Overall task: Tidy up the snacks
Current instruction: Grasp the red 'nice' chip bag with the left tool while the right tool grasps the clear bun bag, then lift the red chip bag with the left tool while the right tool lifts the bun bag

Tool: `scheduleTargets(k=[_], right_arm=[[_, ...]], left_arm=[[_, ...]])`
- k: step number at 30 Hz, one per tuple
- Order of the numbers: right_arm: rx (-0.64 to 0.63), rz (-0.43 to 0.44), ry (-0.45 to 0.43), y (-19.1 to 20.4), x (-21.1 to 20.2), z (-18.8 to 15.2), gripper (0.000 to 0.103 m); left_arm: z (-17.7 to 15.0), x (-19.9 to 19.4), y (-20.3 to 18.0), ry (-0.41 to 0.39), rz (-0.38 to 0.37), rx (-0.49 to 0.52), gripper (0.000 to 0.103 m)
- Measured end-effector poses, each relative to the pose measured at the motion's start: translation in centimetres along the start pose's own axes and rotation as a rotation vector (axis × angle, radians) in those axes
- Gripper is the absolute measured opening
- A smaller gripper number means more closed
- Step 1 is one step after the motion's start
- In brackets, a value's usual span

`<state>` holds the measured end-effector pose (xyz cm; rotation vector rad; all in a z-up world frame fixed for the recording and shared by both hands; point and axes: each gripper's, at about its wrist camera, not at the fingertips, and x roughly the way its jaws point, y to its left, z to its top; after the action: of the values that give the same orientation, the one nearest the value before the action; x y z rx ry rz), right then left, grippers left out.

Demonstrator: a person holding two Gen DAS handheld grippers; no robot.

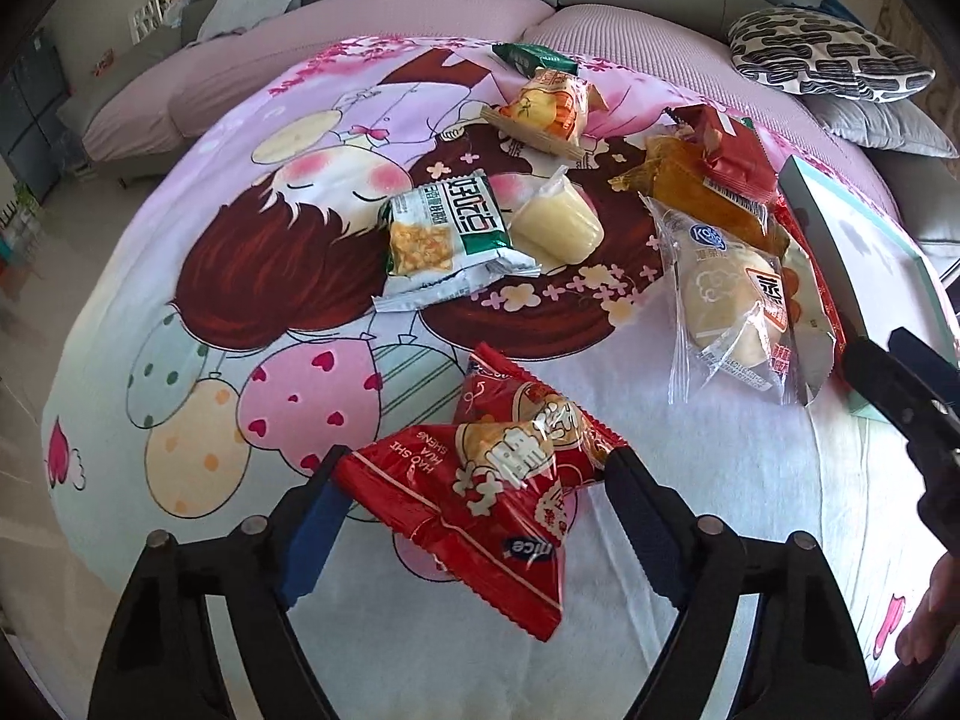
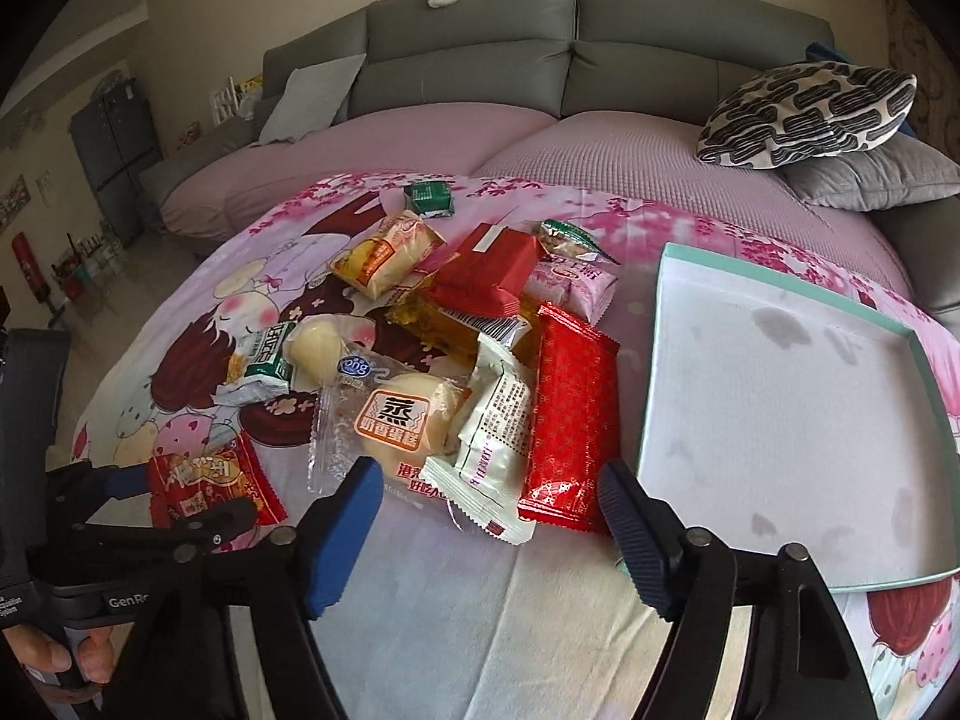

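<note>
A red snack packet (image 1: pixel 498 492) lies on the cartoon blanket between the fingers of my left gripper (image 1: pixel 480 468), which is wide open around it. In the right wrist view the same packet (image 2: pixel 210 486) sits at the left under the left gripper. My right gripper (image 2: pixel 492 480) is open and empty, just in front of a white packet (image 2: pixel 492 450) and a red patterned packet (image 2: pixel 570 414). A steamed-cake packet (image 2: pixel 396 420), a jelly cup (image 1: pixel 555 222) and a green-white cracker packet (image 1: pixel 447 234) lie among the pile. An empty teal-rimmed white box lid (image 2: pixel 780 408) lies to the right.
More packets lie farther back: a red box (image 2: pixel 486 276), an orange-yellow packet (image 2: pixel 384 255), a green packet (image 2: pixel 429 198). A grey sofa (image 2: pixel 540 42) with a patterned pillow (image 2: pixel 810 114) stands behind. The blanket's edge (image 1: pixel 90 420) drops off at the left.
</note>
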<state>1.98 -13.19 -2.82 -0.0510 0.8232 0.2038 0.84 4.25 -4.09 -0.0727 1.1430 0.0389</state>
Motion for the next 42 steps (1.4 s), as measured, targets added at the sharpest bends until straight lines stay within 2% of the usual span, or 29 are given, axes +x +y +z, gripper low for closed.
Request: scheduleTargets(k=[6,8,9,13,19,24,33,39,41,42], right_arm=[[-0.088,0.022,-0.011,2.1,0.6,0.5,0.066],[-0.113,0.033,-0.003,2.8,0.9,0.7,0.063],[-0.119,0.044,0.001,3.2,1.2,0.7,0.063],[-0.134,0.084,0.009,4.2,1.7,1.1,0.057],[-0.138,0.097,0.034,5.1,3.3,1.8,0.056],[-0.102,0.087,0.065,4.2,4.4,2.2,0.055],[-0.098,0.139,0.089,4.6,5.2,2.4,0.056],[-0.091,0.129,0.083,4.6,5.7,2.7,0.057],[-0.094,0.127,0.075,4.6,5.8,2.8,0.061],[-0.095,0.130,0.074,4.6,5.9,2.9,0.067]], left_arm=[[0.3,0.7,0.0,0.011,-0.031,-0.005,0.080],[0.5,1.0,0.1,0.011,-0.054,-0.012,0.070],[0.7,1.2,0.2,0.012,-0.064,-0.017,0.070],[1.3,1.7,0.4,0.004,-0.075,-0.025,0.067],[2.6,2.7,0.9,-0.009,-0.095,-0.035,0.061],[3.4,3.2,2.0,-0.020,-0.110,-0.058,0.058],[4.0,3.8,2.7,-0.030,-0.134,-0.080,0.056],[4.4,4.0,3.4,-0.031,-0.137,-0.086,0.056],[4.5,4.1,3.4,-0.031,-0.138,-0.087,0.056],[4.3,3.8,3.6,-0.032,-0.139,-0.088,0.055]])
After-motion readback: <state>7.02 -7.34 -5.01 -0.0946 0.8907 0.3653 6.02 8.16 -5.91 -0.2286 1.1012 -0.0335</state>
